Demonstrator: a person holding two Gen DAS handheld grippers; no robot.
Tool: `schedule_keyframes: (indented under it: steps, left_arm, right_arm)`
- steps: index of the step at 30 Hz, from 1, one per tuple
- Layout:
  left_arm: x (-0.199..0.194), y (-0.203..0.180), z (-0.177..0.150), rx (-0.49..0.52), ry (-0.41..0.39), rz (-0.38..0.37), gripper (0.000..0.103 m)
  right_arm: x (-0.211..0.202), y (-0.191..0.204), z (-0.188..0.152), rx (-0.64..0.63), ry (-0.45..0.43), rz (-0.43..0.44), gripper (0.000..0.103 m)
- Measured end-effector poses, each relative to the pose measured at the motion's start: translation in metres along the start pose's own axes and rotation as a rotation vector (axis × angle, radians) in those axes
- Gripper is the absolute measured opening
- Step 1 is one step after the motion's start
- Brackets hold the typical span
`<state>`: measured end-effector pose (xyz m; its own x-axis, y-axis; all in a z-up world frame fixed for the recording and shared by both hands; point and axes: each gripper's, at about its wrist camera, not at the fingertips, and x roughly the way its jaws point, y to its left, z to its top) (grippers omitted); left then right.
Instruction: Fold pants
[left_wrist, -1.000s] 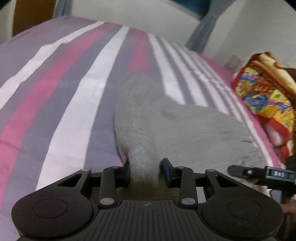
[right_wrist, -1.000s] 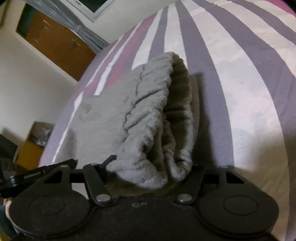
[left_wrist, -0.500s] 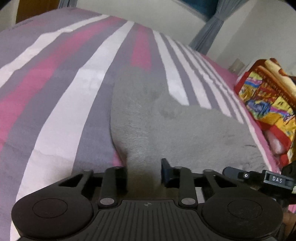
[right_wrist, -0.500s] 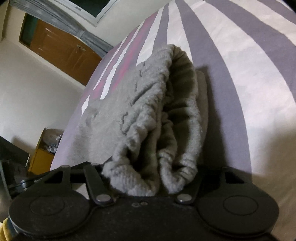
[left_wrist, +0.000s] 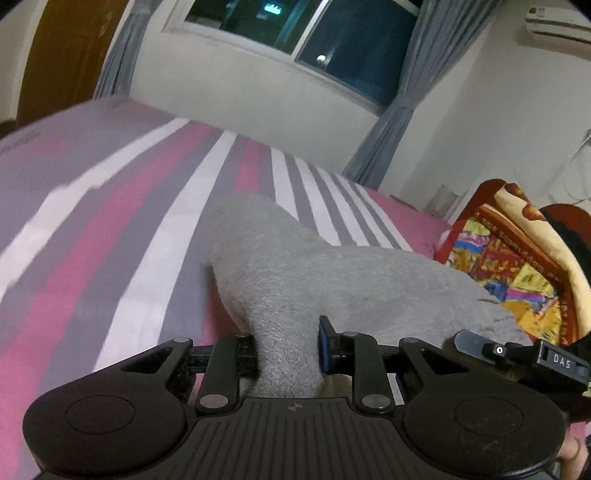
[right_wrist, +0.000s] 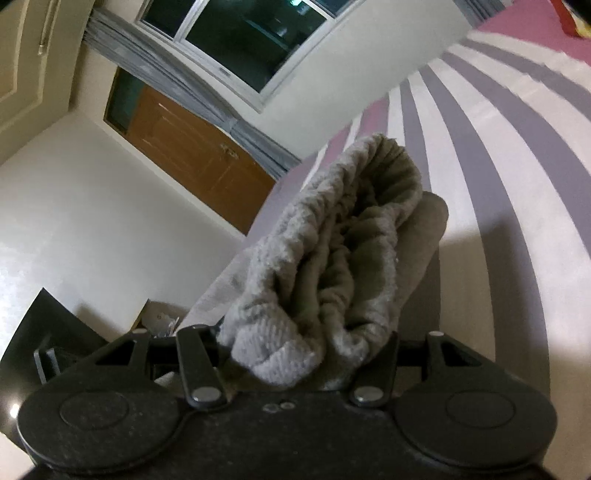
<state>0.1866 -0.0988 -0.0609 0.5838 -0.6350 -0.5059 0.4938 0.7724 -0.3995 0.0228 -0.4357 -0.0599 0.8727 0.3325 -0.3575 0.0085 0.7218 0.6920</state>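
Jaws just squeezed in: our left gripper (left_wrist: 287, 349) pinches the grey pants (left_wrist: 332, 273), our right gripper (right_wrist: 306, 354) clamps the bunched waistband (right_wrist: 332, 266). Pants lifted, trailing onto the striped bed (left_wrist: 110, 221); window (left_wrist: 295, 33) behind.

Both wrist views look close along their claws at the gray pants (left_wrist: 332, 280) on the striped bed (left_wrist: 110, 229).

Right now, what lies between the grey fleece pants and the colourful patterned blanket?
Nothing: in the left wrist view the grey fleece pants run right up to the colourful patterned blanket, no gap visible.
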Motion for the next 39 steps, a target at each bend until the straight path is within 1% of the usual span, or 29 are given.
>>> schedule_keyframes:
  steps: [3,7,9,11,15,19,21,22,23,24,25,27,29,30,32,34,35,36,38,39]
  left_arm:
    - [0.028,-0.004,0.021,0.022,0.005,0.021,0.024]
    - [0.060,-0.003,0.030,0.037,0.020,0.051,0.024]
    - [0.073,-0.003,0.029,0.044,0.035,0.063,0.024]
    - [0.086,-0.002,0.026,0.052,0.054,0.072,0.024]
    - [0.110,-0.001,0.015,0.062,0.094,0.093,0.024]
    - [0.127,0.001,0.002,0.096,0.112,0.130,0.024]
    - [0.132,0.002,-0.004,0.107,0.126,0.153,0.027]
    - [0.135,0.001,-0.007,0.125,0.133,0.172,0.029]
    - [0.138,0.000,-0.011,0.149,0.142,0.194,0.036]
    - [0.140,0.001,-0.014,0.160,0.154,0.211,0.041]
    - [0.142,0.003,-0.016,0.154,0.168,0.222,0.044]
    - [0.142,0.004,-0.018,0.144,0.176,0.242,0.054]
    - [0.138,0.001,-0.019,0.163,0.169,0.272,0.058]
    - [0.135,-0.002,-0.020,0.182,0.160,0.297,0.060]
    - [0.124,-0.009,-0.021,0.218,0.126,0.351,0.060]
    - [0.108,-0.015,-0.020,0.241,0.065,0.407,0.060]
    - [0.101,-0.018,-0.018,0.246,0.041,0.405,0.060]
    - [0.095,-0.020,-0.018,0.245,0.035,0.386,0.060]
    - [0.089,-0.028,-0.018,0.246,0.040,0.350,0.060]
    - [0.088,-0.032,-0.019,0.252,0.044,0.339,0.060]
  right_arm:
    - [0.021,-0.006,0.022,-0.010,-0.006,-0.015,0.054]
    - [0.042,-0.021,0.034,-0.006,-0.001,-0.034,0.054]
    - [0.052,-0.030,0.035,0.003,0.008,-0.047,0.054]
    - [0.053,-0.041,0.035,0.019,0.015,-0.057,0.054]
    - [0.061,-0.062,0.026,0.053,0.032,-0.083,0.054]
    - [0.065,-0.082,0.014,0.084,0.063,-0.115,0.055]
    - [0.068,-0.088,0.010,0.074,0.079,-0.147,0.058]
    - [0.070,-0.089,0.007,0.066,0.089,-0.168,0.062]
    - [0.071,-0.091,0.005,0.061,0.096,-0.197,0.066]
    - [0.072,-0.091,0.004,0.058,0.099,-0.218,0.068]
    - [0.071,-0.089,0.002,0.051,0.099,-0.234,0.069]
    - [0.066,-0.087,0.003,0.039,0.092,-0.259,0.071]
    - [0.058,-0.082,0.004,0.034,0.075,-0.279,0.078]
    - [0.053,-0.080,0.006,0.031,0.056,-0.295,0.079]
    - [0.040,-0.075,0.010,0.015,0.014,-0.336,0.082]
    - [0.024,-0.065,0.010,-0.031,-0.038,-0.368,0.083]
    - [0.019,-0.058,0.012,-0.064,-0.056,-0.371,0.082]
    - [0.015,-0.045,0.012,-0.118,-0.072,-0.379,0.080]
    - [0.019,-0.021,0.008,-0.222,-0.081,-0.401,0.066]
    - [0.020,-0.009,0.005,-0.265,-0.081,-0.400,0.062]
